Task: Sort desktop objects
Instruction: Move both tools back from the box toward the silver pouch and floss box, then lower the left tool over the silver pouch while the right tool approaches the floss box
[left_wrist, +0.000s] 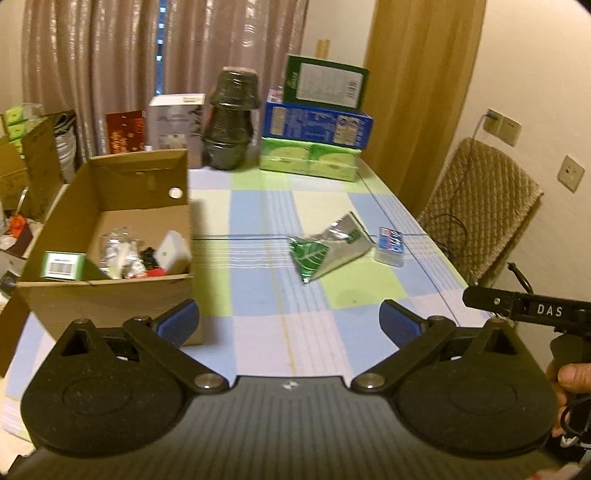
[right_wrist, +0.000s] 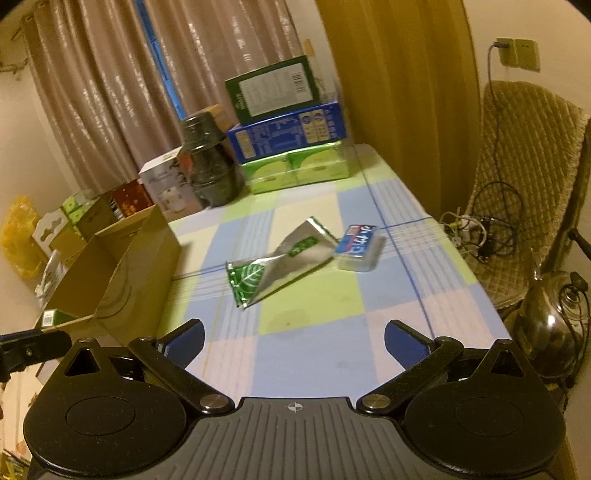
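A crumpled silver and green foil packet (left_wrist: 327, 251) (right_wrist: 275, 267) lies on the checked tablecloth, with a small clear card case with a blue label (left_wrist: 390, 245) (right_wrist: 357, 248) just right of it. An open cardboard box (left_wrist: 110, 236) (right_wrist: 110, 273) at the table's left holds a green carton, a white block and wrapped bits. My left gripper (left_wrist: 289, 325) stands wide open over bare cloth beside the box, well short of the packet. My right gripper (right_wrist: 294, 345) is also wide open with nothing between its fingers, nearer than the packet.
Stacked green and blue boxes (left_wrist: 317, 122) (right_wrist: 291, 144), dark stacked pots (left_wrist: 229, 122) (right_wrist: 210, 166) and a white carton (left_wrist: 175, 120) line the far edge. A quilted chair (left_wrist: 480, 206) (right_wrist: 528, 177) and tangled cables (right_wrist: 484, 232) stand to the right of the table's edge.
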